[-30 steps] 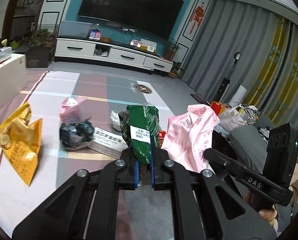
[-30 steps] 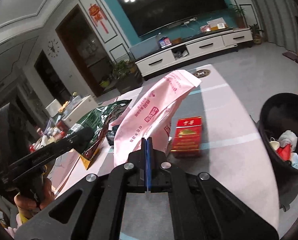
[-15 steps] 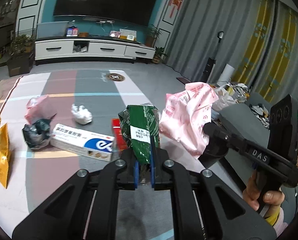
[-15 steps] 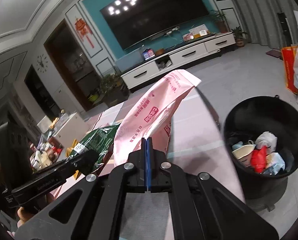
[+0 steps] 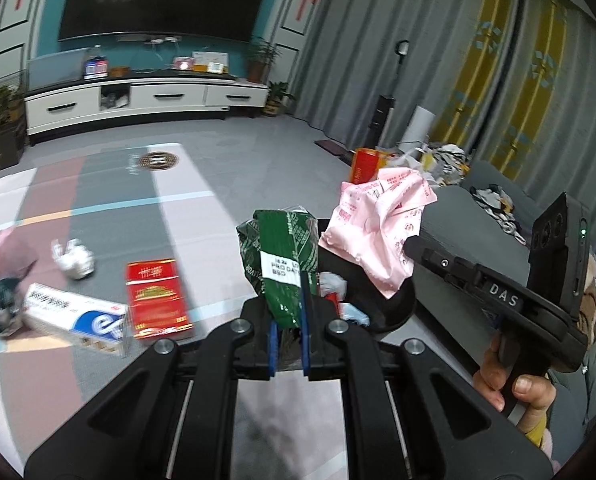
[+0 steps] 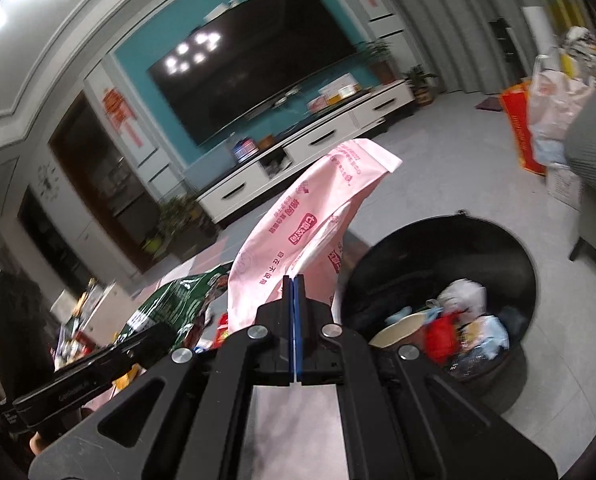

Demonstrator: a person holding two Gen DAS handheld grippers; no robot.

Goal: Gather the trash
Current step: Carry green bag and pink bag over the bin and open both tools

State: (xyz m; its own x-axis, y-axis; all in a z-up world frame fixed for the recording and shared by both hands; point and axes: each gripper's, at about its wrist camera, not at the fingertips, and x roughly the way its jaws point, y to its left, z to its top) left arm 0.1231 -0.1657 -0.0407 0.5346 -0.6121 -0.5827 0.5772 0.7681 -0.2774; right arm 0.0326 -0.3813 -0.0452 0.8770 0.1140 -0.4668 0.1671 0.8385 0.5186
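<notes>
My left gripper [image 5: 286, 308] is shut on a crumpled green wrapper [image 5: 280, 258] and holds it up near the table's right edge. My right gripper [image 6: 293, 292] is shut on a pink wrapper [image 6: 298, 240], held up just left of a black trash bin [image 6: 450, 280] with several pieces of trash inside. In the left wrist view the pink wrapper [image 5: 378, 224] hangs over the bin's rim [image 5: 394, 312], right of the green one. The green wrapper also shows in the right wrist view [image 6: 178, 304].
On the striped table mat [image 5: 110, 208] lie a red cigarette box [image 5: 156, 300], a white and blue toothpaste box [image 5: 74, 318], a white crumpled wad [image 5: 74, 258], a dark wrapper [image 5: 0, 312] and a pink bag [image 5: 6, 248]. A grey sofa [image 5: 478, 220] stands right.
Both grippers have swung right, toward the bin, each with its wrapper. The bin now sits closer under the pink wrapper. The yellow snack bag has left the left view.
</notes>
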